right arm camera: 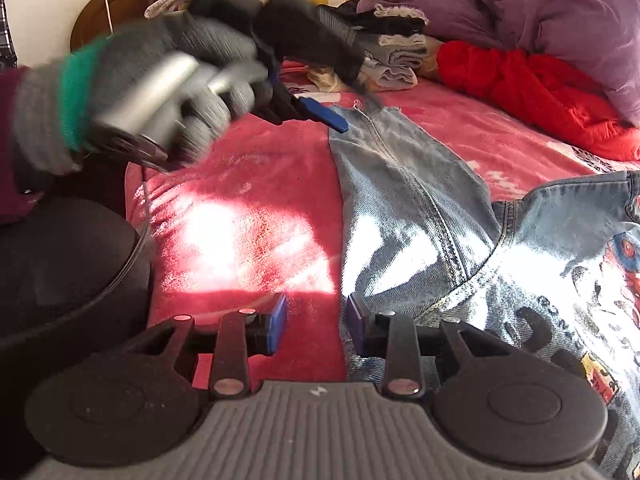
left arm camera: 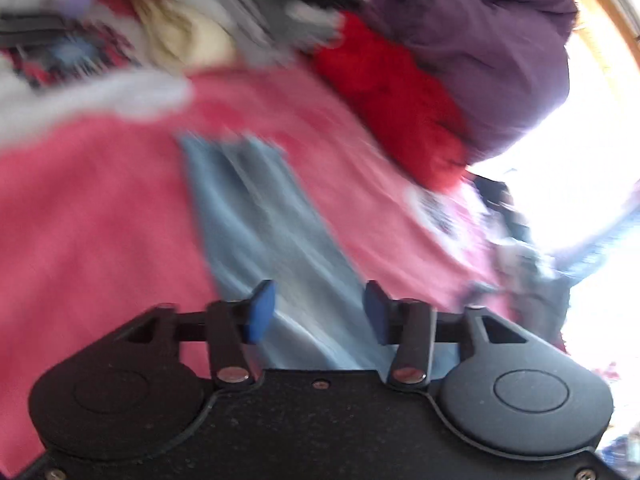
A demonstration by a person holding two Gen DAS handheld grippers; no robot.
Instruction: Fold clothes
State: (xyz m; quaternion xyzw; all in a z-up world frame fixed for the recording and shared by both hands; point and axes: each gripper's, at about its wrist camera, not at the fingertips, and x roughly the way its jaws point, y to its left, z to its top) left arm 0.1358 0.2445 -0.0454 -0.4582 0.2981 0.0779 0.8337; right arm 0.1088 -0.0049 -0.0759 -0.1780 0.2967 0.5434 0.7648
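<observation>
Denim jacket (right arm camera: pixel 500 248) lay on pink blanket (right arm camera: pixel 248 216), sleeve (left arm camera: pixel 264 224) stretched toward top centre. My left gripper (left arm camera: pixel 318 312) hung half open over sleeve, nothing pinched. Right gripper (right arm camera: pixel 316 326) partly open at sleeve's edge, empty. Advice: pinch cuff (right arm camera: pixel 368 116) squarely, fold sleeve across body, keep seam flat. Only right view showed printed jacket body and gloved left hand (right arm camera: pixel 160 92); left view blurred.

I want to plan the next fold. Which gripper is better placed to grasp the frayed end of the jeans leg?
Probably the left gripper: it hovers open over the frayed hem. The right gripper sits near the jeans' upper part.
</observation>
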